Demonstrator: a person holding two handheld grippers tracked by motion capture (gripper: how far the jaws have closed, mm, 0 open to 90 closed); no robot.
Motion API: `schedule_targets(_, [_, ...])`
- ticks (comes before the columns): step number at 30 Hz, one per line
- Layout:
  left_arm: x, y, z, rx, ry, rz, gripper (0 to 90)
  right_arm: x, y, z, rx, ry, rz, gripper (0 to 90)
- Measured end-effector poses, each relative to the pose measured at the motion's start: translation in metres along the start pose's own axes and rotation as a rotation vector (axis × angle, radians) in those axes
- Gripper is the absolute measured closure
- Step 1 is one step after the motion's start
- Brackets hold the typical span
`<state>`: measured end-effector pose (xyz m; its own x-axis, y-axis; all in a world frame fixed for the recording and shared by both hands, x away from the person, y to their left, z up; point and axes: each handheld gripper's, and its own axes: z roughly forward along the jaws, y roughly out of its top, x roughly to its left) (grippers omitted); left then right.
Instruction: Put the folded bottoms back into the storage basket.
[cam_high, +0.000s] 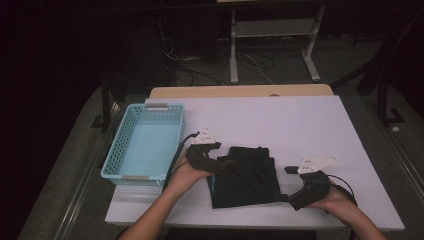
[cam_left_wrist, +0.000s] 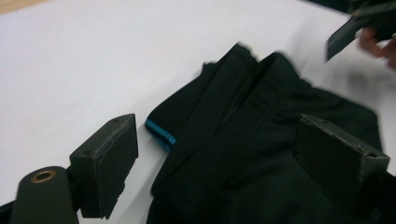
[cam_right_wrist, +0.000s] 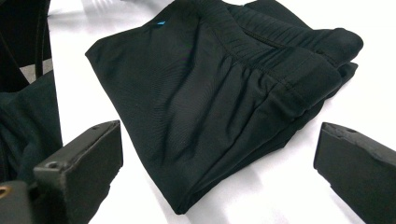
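— Where does the garment stand right now?

— The folded black garment (cam_high: 245, 176) lies on the white table (cam_high: 300, 125), near the near edge and about midway between my two hands. It already looks folded into a compact rectangle, with the ribbed waistband at its far end and a bit of blue trim peeking out at its left edge.

— And your jaws?

— My left gripper (cam_high: 226, 163) sits at the garment's far left corner. Its jaws stand apart, straddling the cloth's left side, and I see no pad pressing on it yet. My right gripper (cam_high: 286, 197) rests at the near right corner, jaws wide apart, with the fabric lying ahead of them and untouched.

— So what's left?

— I'd judge the folding is done, or nearly so. The blue basket (cam_high: 145, 145) at the left of the table is empty inside, so if the garment belongs there, the pickup and the move are not yet done.
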<state>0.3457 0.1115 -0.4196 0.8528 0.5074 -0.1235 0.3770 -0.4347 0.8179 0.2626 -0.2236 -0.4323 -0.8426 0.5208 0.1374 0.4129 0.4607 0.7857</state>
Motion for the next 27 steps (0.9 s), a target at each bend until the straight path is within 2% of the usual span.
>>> schedule_targets(9, [0.004,-0.012,0.006,0.048,0.031,-0.032,15.5,0.000,-0.001,0.000,0.006,-0.001,-0.006,1.8])
schedule_targets(14, [0.002,-0.019,0.010,0.097,0.067,-0.006,15.7,0.000,-0.001,0.000,0.009,-0.002,-0.008,1.9])
schedule_targets(21, [0.003,-0.024,0.010,0.126,0.094,-0.027,16.6,0.001,-0.001,0.001,0.012,0.001,-0.013,2.0])
schedule_targets(24, [0.003,-0.027,0.012,0.143,0.101,-0.052,17.4,0.001,-0.001,0.001,0.015,0.002,-0.014,2.0])
schedule_targets(27, [0.003,-0.028,0.012,0.150,0.109,-0.048,19.4,0.001,-0.001,0.001,0.015,0.003,-0.014,2.0])
